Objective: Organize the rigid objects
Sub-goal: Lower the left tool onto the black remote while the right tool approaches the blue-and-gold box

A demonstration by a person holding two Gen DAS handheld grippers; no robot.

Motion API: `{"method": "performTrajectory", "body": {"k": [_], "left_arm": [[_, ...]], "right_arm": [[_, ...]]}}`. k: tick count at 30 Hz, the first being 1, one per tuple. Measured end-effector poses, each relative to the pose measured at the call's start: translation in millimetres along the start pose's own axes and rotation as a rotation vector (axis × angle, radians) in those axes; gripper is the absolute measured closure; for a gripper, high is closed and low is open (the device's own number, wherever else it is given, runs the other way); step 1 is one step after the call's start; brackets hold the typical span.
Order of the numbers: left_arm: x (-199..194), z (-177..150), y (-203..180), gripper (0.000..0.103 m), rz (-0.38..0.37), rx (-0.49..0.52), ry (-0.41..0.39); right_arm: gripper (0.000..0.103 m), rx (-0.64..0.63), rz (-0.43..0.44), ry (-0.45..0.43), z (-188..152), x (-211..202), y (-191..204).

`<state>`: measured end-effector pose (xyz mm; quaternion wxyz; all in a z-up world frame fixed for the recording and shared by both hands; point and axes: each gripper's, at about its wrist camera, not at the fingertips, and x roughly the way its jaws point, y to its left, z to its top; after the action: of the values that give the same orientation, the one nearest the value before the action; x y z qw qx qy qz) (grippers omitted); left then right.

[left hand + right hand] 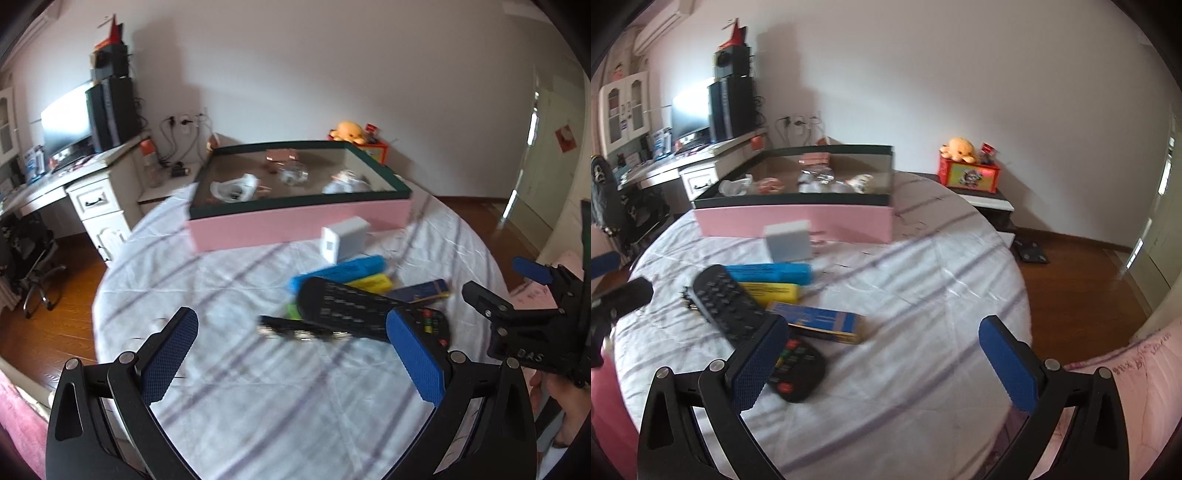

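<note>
Two grippers hover above a round table (229, 424) covered in a striped white cloth, and neither holds anything: the left gripper (291, 354) has its jaws spread wide, and the right gripper (882, 358) is likewise released. The loose things lie in a heap near the table's middle: a black remote control (354, 306) rests across a blue bar (343, 271) and a yellow bar (371, 283), with a dark blue carton (822, 321) just beside them and a small white box (345, 238) nearer the far edge. Beyond that stands a pink box (295, 225) with a dark green rim, already holding several items (blurred, hard to name), which is probably where things are meant to go. The remote's perch is the likely trouble: gripped at one end, it could pivot and drag or scatter the bars beneath it. Both views are smeared by motion, so a hasty closing might also pinch the cloth.
</note>
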<state>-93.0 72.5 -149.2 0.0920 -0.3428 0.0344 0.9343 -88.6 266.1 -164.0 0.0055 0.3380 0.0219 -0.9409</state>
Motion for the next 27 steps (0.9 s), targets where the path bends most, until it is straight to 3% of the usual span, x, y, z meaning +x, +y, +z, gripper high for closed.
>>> {"method": "performTrajectory", "body": {"k": [4,9,22,27], "left_arm": [[7.8,0.0,-12.6,0.0,-0.014,0.012,0.021],[11.8,-1.1,-7.4,0.0,0.038,0.013,0.045],[7.3,-14.7,34.9,0.0,0.115,-0.049,0.082],[20.0,-19.3,32.5,0.0,0.103,-0.074,0.115]], "right_arm": [[0.0,-0.003,-0.041,0.068,-8.5,16.4,-19.2],[0.0,-0.041,-0.026,0.134,-19.7,36.2,-11.5],[0.0,-0.201,0.194,0.124,-17.9,32.0,89.4],[0.0,-0.157,0.147,0.1,-17.9,26.7,70.6]]}}
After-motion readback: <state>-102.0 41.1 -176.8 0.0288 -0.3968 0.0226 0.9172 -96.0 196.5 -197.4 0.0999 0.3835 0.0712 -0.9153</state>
